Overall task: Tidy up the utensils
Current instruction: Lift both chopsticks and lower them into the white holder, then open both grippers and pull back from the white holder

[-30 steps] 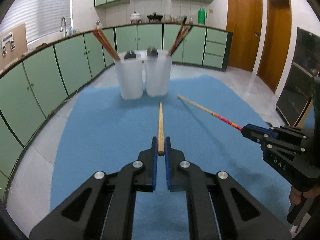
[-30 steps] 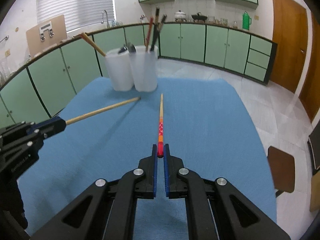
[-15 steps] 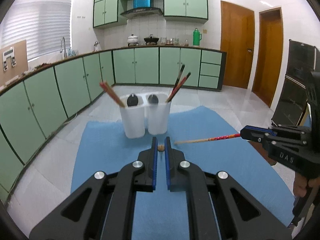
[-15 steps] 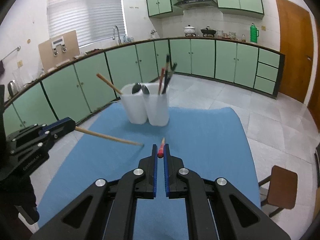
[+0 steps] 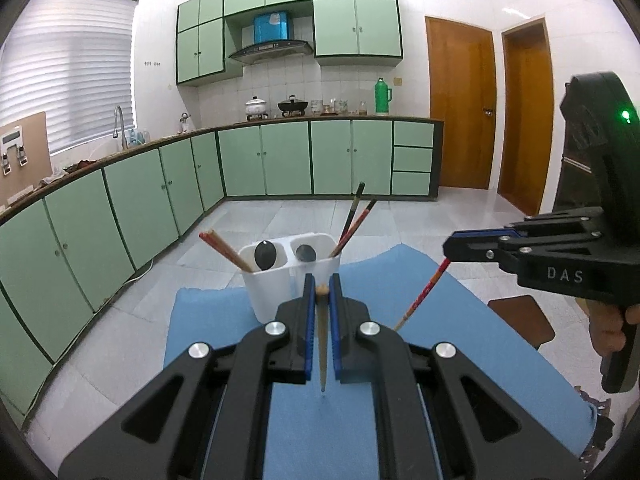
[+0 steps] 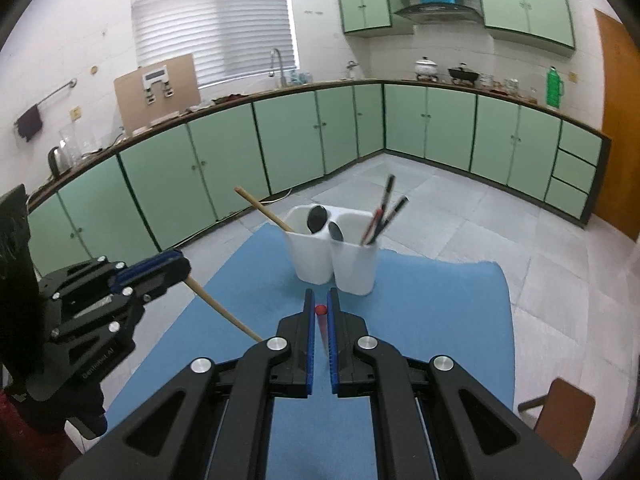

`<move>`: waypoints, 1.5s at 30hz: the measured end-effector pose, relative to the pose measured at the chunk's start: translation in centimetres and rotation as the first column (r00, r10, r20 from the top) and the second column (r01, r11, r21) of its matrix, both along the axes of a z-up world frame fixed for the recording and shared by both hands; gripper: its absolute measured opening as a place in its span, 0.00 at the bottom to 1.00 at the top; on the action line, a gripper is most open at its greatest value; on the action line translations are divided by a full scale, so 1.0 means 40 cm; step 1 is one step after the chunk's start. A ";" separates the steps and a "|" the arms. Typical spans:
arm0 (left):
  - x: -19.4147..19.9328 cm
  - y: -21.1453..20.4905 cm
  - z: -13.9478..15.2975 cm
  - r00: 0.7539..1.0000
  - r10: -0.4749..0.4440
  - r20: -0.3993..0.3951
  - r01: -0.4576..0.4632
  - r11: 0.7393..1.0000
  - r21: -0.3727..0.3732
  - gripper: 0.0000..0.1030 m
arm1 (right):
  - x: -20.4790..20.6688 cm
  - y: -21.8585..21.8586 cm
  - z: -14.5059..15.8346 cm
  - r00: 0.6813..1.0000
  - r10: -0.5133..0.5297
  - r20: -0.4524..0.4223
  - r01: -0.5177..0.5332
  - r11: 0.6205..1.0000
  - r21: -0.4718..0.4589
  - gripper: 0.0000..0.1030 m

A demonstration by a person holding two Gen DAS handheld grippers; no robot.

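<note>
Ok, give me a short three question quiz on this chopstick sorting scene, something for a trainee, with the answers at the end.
1. True or false: the left gripper is shut on a plain wooden chopstick.
2. Multiple choice: where is the red chopstick? A) flat on the blue mat, B) pinched in the right gripper, C) standing in the white holder.
3. Fill in: besides chopsticks, each of the holder's two compartments holds a dark ____.

Key: 1 true. 2 B, it slants down toward the mat. 3 spoon.
</note>
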State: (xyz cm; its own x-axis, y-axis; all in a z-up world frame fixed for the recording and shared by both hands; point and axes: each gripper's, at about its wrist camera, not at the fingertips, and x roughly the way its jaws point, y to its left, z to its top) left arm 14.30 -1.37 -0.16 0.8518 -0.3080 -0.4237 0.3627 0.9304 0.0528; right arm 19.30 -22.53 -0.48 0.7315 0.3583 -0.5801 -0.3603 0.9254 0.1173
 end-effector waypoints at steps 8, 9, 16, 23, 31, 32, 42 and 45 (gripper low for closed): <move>0.033 0.037 0.051 1.000 -0.004 0.028 0.005 0.999 -0.040 0.05 | 0.038 0.027 0.069 0.998 0.053 0.022 -0.053 0.998 -0.025 0.05; 0.039 0.041 0.064 0.999 -0.003 0.038 0.005 0.999 -0.046 0.05 | 0.043 0.026 0.082 0.998 0.055 0.030 -0.054 0.998 -0.028 0.05; 0.084 0.036 0.173 0.992 -0.009 0.127 0.017 0.998 -0.061 0.05 | 0.098 0.028 0.206 0.991 0.049 0.121 -0.047 0.999 -0.020 0.05; 0.165 0.011 0.247 0.983 -0.005 0.181 0.016 0.998 -0.059 0.05 | 0.201 0.027 0.303 0.981 0.003 0.196 -0.010 0.999 0.035 0.05; 0.265 -0.012 0.212 0.985 0.025 0.172 -0.021 0.999 -0.024 0.05 | 0.318 0.026 0.304 0.972 -0.056 0.229 0.045 0.998 0.051 0.05; 0.276 -0.012 0.201 0.986 0.028 0.165 -0.024 0.999 -0.024 0.05 | 0.327 0.026 0.299 0.972 -0.058 0.228 0.048 0.998 0.051 0.05; 0.389 0.001 0.105 0.996 0.059 0.063 -0.057 0.998 -0.028 0.06 | 0.393 0.038 0.195 0.980 -0.067 0.189 0.058 0.997 0.055 0.05; 0.417 0.007 0.076 0.997 0.070 0.019 -0.070 0.997 -0.024 0.09 | 0.409 0.039 0.152 0.987 -0.069 0.147 0.063 0.997 0.041 0.06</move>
